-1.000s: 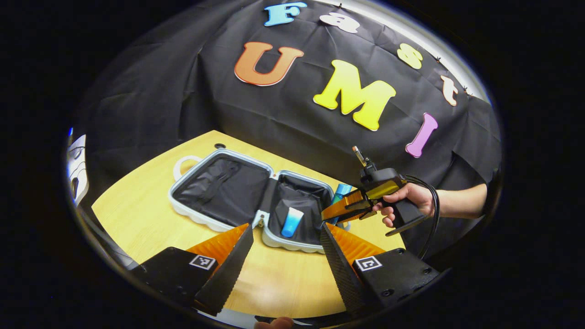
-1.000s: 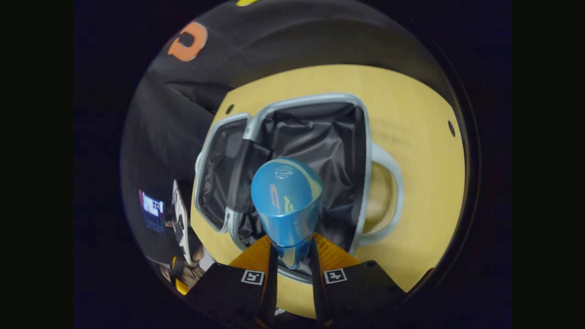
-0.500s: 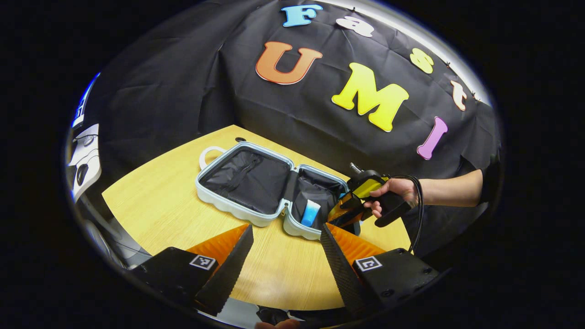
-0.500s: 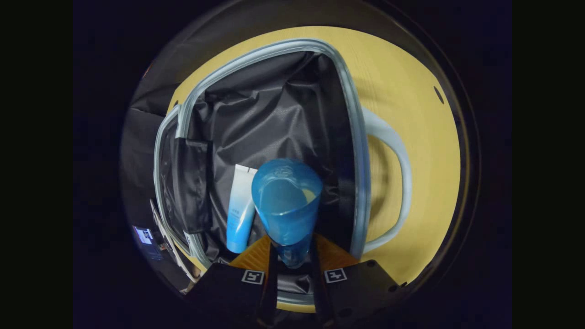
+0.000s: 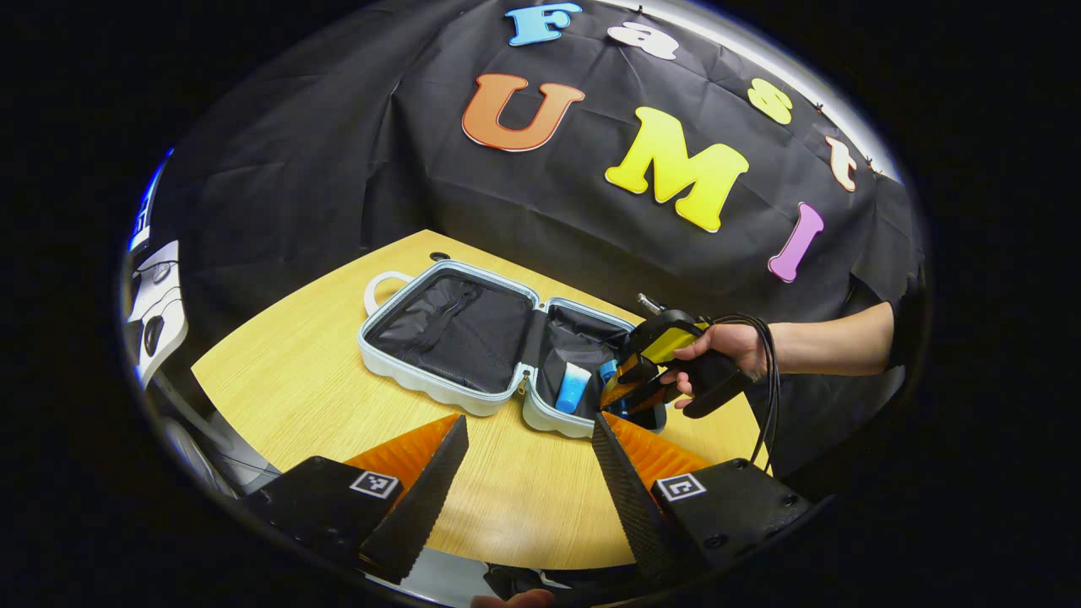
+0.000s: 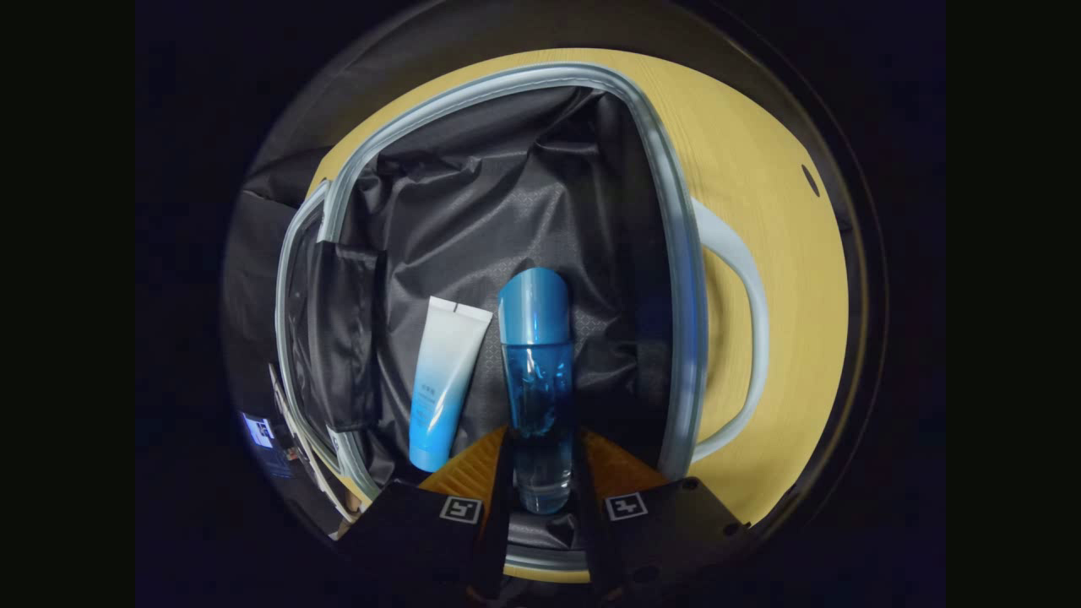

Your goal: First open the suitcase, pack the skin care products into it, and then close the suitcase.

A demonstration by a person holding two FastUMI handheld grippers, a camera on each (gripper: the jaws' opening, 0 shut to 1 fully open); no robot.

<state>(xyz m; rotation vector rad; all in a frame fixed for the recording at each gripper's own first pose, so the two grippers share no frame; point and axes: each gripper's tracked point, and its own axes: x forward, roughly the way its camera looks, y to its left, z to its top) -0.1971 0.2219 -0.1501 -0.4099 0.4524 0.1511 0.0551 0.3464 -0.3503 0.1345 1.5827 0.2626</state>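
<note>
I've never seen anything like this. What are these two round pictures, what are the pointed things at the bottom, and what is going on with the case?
There is no robot here: a person holds a two-finger gripper in each hand, and each carries a fisheye camera looking along its fingers.

In the left gripper view, the left gripper hangs open over the light wooden table. Farther off, a hand holds the right gripper at the open pale-blue hard-shell suitcase.

In the right gripper view, the right gripper is closed on a clear blue bottle with a blue cap, low in the suitcase's black-lined half. A white-to-blue squeeze tube lies beside it.
</note>
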